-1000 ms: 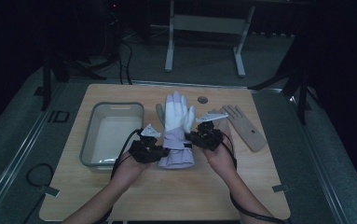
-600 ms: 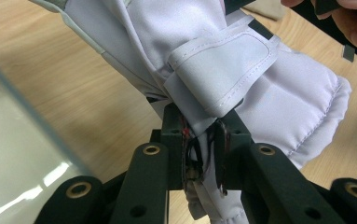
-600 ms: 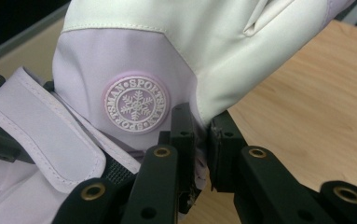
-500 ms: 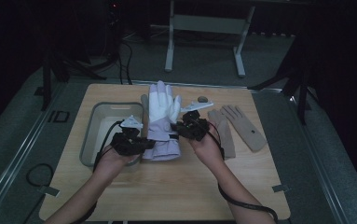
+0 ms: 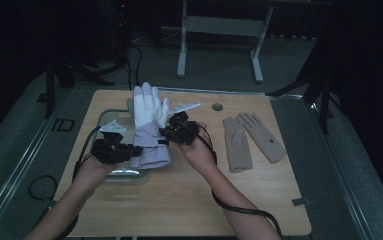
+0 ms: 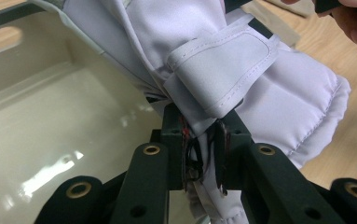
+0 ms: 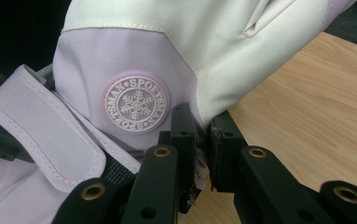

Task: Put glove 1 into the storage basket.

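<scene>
While both grippers clamp its wrist from opposite sides, the white and lilac ski glove (image 5: 149,125) hangs lifted above the wooden table (image 5: 179,200), fingers pointing away from the person, partly over the cream plastic tub (image 5: 110,116) at the table's left. The left gripper (image 5: 129,150) has its jaws pressed onto the glove's lilac fabric just under the wrist strap (image 6: 223,79), with the tub's glossy inside below it in the left gripper view. The right gripper (image 5: 166,132) pinches the glove's edge beside the round snowflake badge (image 7: 136,103) that reads SPORTSMAN. Well apart to the right, a pair of beige gloves (image 5: 251,140) lies flat on the table, the two touching near their cuffs.
</scene>
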The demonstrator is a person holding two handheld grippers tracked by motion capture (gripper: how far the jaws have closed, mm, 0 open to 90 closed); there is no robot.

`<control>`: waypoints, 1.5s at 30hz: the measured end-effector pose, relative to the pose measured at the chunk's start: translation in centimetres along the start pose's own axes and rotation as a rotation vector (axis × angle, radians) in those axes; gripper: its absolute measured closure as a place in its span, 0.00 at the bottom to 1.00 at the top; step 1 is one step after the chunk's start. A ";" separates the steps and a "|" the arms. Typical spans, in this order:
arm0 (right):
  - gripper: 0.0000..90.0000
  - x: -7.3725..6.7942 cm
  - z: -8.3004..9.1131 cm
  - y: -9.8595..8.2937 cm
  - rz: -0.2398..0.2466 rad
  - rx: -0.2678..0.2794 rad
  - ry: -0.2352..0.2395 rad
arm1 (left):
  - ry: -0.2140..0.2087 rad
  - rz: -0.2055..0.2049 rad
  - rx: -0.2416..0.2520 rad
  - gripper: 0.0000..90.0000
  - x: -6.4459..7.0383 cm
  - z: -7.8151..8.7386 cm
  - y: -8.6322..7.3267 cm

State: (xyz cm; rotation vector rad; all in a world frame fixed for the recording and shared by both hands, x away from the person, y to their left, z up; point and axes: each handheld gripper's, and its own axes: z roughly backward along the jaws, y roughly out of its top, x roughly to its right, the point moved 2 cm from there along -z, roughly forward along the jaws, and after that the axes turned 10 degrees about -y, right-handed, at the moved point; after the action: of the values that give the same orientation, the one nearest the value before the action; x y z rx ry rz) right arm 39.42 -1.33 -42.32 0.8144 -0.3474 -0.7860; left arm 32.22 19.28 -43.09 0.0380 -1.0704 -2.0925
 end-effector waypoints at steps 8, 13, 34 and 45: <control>0.91 -2.1 -2.2 1.4 -0.001 -0.007 0.021 | 0.023 0.025 -0.005 0.85 -2.0 1.8 -1.1; 0.91 -3.7 -4.5 2.1 -0.006 -0.020 0.042 | 0.046 0.051 -0.031 0.85 -3.8 2.8 -2.3; 0.91 -4.9 -11.0 -0.9 -0.017 -0.197 0.082 | 0.008 0.152 -0.180 0.84 -7.2 -0.1 -5.8; 0.89 -5.4 -12.0 -1.4 0.014 -0.267 0.050 | 0.055 0.155 -0.276 0.73 -7.2 -1.6 -6.1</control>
State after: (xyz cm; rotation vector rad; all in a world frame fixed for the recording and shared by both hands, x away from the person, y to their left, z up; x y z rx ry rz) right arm 41.83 8.28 -51.12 0.5794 -0.1982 -0.7781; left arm 34.02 24.94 -50.59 -0.1182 -0.7205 -2.0667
